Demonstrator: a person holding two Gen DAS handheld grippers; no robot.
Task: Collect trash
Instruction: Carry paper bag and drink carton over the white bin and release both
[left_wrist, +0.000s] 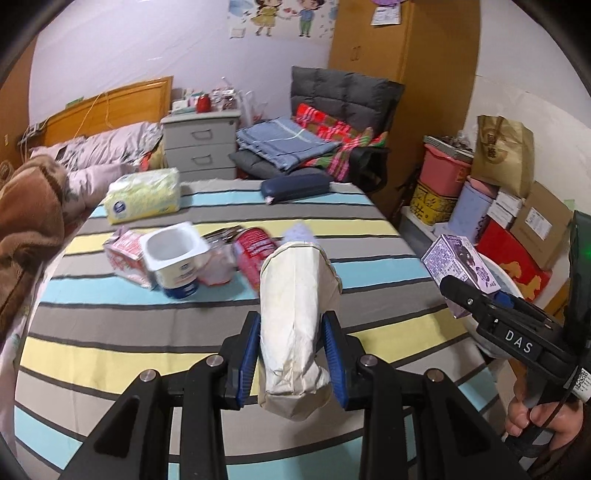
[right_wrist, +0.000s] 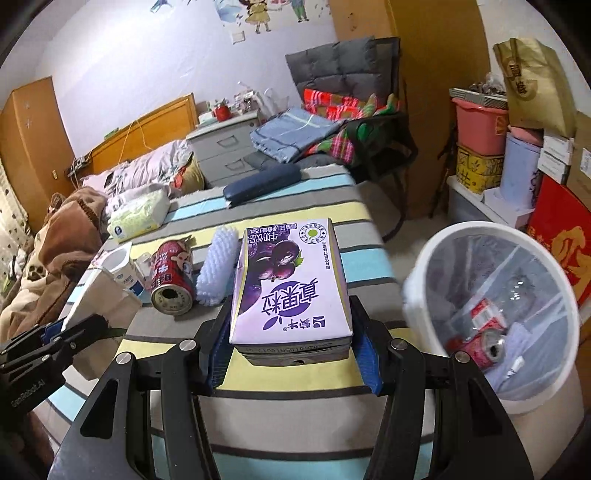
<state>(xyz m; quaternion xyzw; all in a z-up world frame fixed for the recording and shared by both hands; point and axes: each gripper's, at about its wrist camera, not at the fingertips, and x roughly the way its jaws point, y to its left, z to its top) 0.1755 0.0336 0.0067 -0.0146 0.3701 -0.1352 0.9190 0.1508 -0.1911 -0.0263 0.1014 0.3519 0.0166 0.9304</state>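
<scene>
Crumpled paper bag (left_wrist: 295, 325) clamped in left gripper (left_wrist: 293, 354) jaws, held above striped counter (left_wrist: 129, 339). Purple milk carton (right_wrist: 290, 284) pinched in right gripper (right_wrist: 291, 354) jaws, beside white trash bin (right_wrist: 421, 291) holding red can (right_wrist: 484, 343). Red can (right_wrist: 171, 280), yogurt cup (left_wrist: 175, 258) lie on counter.

Open bin mouth (right_wrist: 421, 258) beside table (right_wrist: 369, 206)

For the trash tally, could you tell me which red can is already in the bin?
The crushed red can lies inside the white bin; the other red can lies on the striped table.
</scene>
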